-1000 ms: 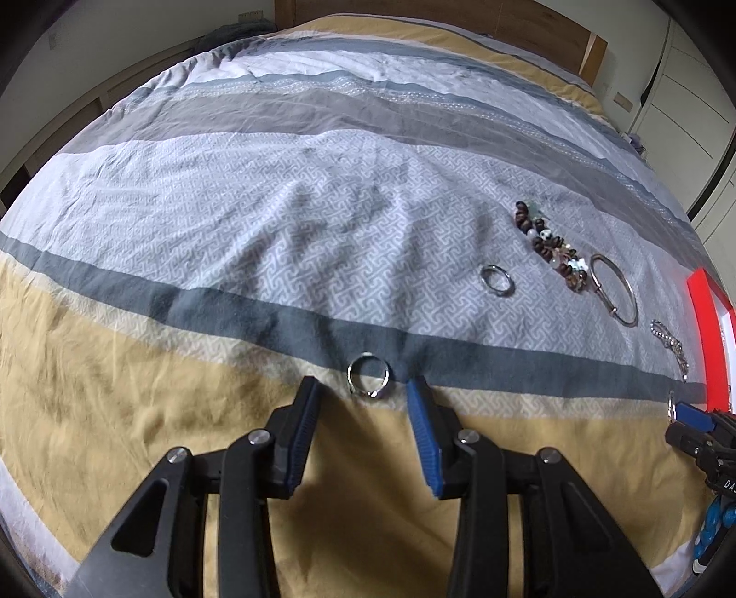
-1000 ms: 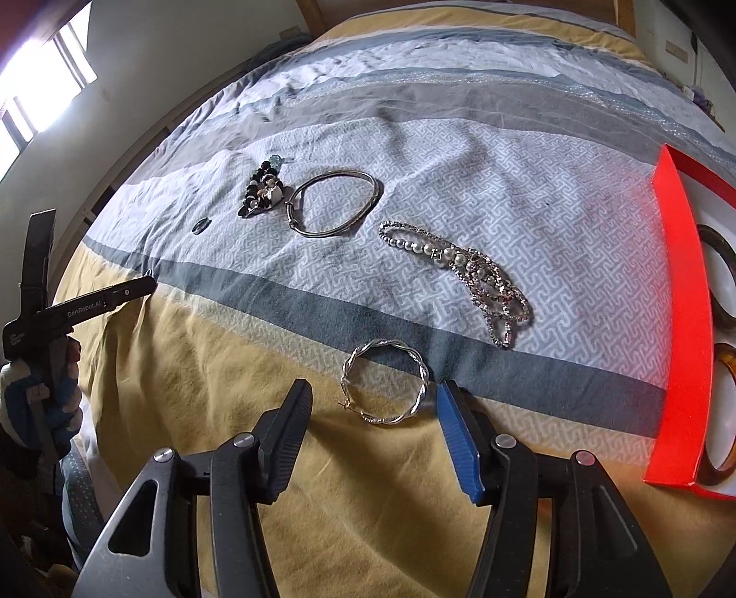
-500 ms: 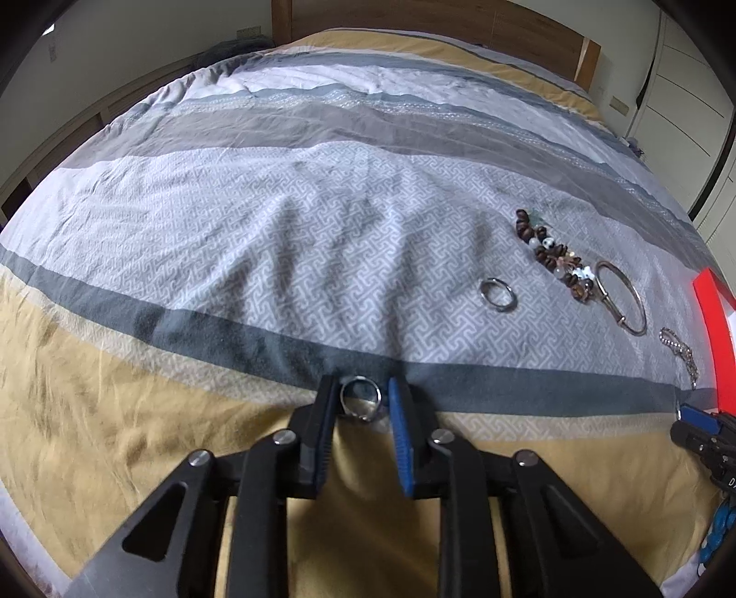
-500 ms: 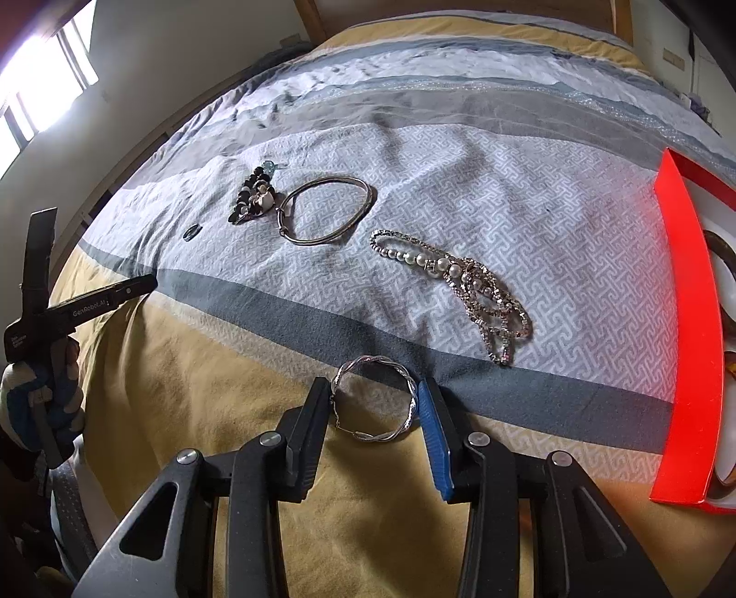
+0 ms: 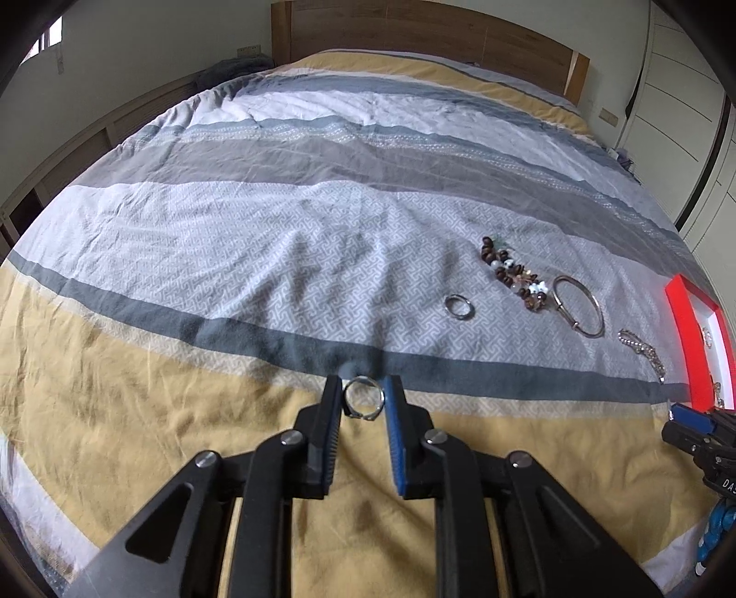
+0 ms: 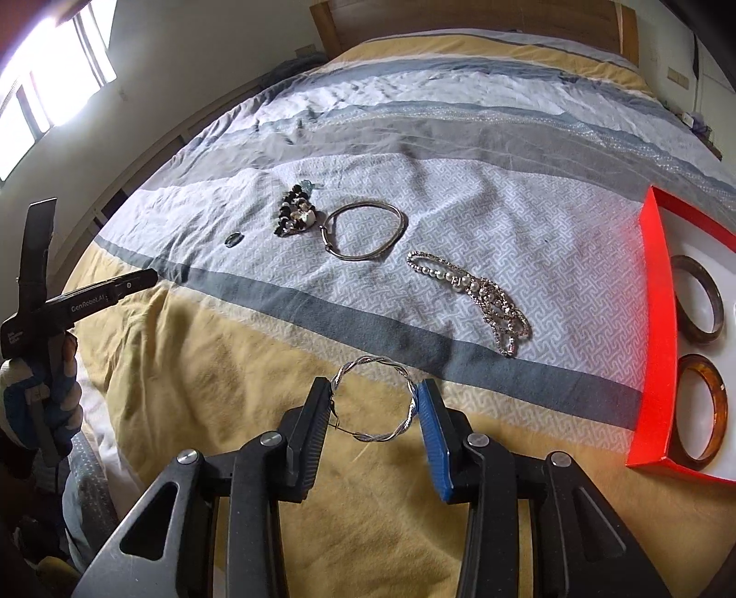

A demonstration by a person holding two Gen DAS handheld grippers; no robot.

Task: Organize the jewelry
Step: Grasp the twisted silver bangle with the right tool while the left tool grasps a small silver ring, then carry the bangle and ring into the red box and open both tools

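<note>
Bedroom, wooden headboard [image 5: 414,32] at the far end; bed [image 5: 276,230] under a duvet striped grey, white and mustard.

Left hand-held gripper [image 5: 363,398]: jaws narrowed onto a small silver ring [image 5: 363,399], pads pressing both its sides, ring above the mustard stripe.

Loose on the white patterned stripe, left to right in the left wrist view: small band ring [image 5: 459,306]; string of brown and white beads [image 5: 513,271]; plain silver bangle [image 5: 578,306], its near end touching the beads; pearl-and-rhinestone chain [image 6: 474,296], lying near the tray.

Right hand-held gripper [image 6: 373,405]: jaws partly closed, pads against both sides of a twisted silver hoop [image 6: 375,398], hoop clear of the duvet.

Red tray [image 6: 655,331], white inside, on the bed's right edge; two amber bangles [image 6: 699,303] lie in it, one behind the other.

Gloved hand [image 6: 41,400] on the left gripper's handle, seen from the right wrist.
</note>
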